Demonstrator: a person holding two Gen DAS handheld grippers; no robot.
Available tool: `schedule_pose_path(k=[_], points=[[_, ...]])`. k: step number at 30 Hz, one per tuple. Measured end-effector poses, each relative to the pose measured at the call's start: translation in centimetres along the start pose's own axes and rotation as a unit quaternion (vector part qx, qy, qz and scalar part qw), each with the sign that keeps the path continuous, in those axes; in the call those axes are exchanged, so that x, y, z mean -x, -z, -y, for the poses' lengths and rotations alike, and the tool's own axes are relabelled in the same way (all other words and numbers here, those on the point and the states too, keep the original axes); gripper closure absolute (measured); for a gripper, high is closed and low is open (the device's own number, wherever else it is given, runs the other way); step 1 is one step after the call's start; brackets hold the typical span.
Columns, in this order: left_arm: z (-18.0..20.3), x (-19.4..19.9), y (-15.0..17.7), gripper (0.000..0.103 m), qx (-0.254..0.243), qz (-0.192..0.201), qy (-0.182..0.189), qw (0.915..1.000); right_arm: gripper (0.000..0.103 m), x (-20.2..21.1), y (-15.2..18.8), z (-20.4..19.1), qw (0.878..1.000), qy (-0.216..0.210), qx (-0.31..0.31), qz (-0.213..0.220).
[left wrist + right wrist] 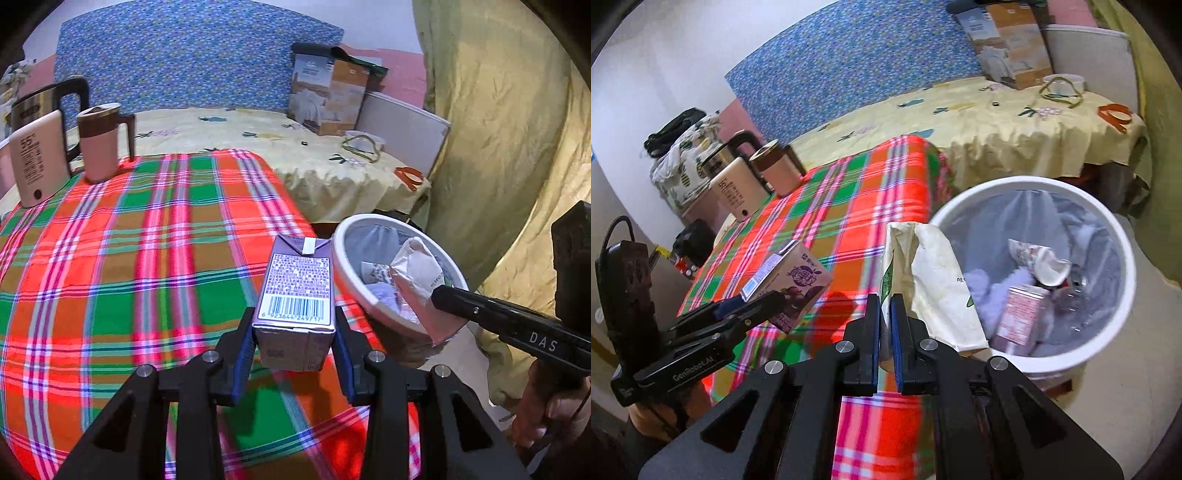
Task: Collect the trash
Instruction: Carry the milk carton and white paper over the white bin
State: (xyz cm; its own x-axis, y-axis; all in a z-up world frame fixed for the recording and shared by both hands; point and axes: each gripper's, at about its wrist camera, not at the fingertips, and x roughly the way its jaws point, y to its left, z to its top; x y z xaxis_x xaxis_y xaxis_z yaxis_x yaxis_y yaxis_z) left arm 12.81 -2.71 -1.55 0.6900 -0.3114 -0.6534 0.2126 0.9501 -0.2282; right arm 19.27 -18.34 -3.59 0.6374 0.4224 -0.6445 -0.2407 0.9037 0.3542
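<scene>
the left gripper [295,345] clamped a purple carton [297,291] at lower centre; the right gripper [885,325] pinched a crumpled paper bag [938,288] beside the white bin [1123,266].

Bin [1123,236] right of table [849,206] — cartons inside.

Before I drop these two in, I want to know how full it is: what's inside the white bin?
The white bin has a grey liner holding a pink carton, a crumpled paper cup and pale wrappers. The held paper bag hides its near-left side.
</scene>
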Motion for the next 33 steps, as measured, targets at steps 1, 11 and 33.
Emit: schedule_pose_path(k=[1,11,33], points=[[0.4,-0.1,0.0,0.063,-0.002,-0.001,0.002,1.0,0.095,0.2,0.1,0.3,1.0,0.003,-0.003,0.002],[4.1,-1.6,-0.9,0.063,-0.034,-0.009,0.019,0.9992,0.095,1.5,0.5,3.1,0.999,0.02,-0.037,0.021],[9.6,-6.5,-2.5,0.063,-0.074,-0.035,0.049,0.9954,0.095,1.6,0.4,8.3,0.996,0.04,-0.083,0.022]])
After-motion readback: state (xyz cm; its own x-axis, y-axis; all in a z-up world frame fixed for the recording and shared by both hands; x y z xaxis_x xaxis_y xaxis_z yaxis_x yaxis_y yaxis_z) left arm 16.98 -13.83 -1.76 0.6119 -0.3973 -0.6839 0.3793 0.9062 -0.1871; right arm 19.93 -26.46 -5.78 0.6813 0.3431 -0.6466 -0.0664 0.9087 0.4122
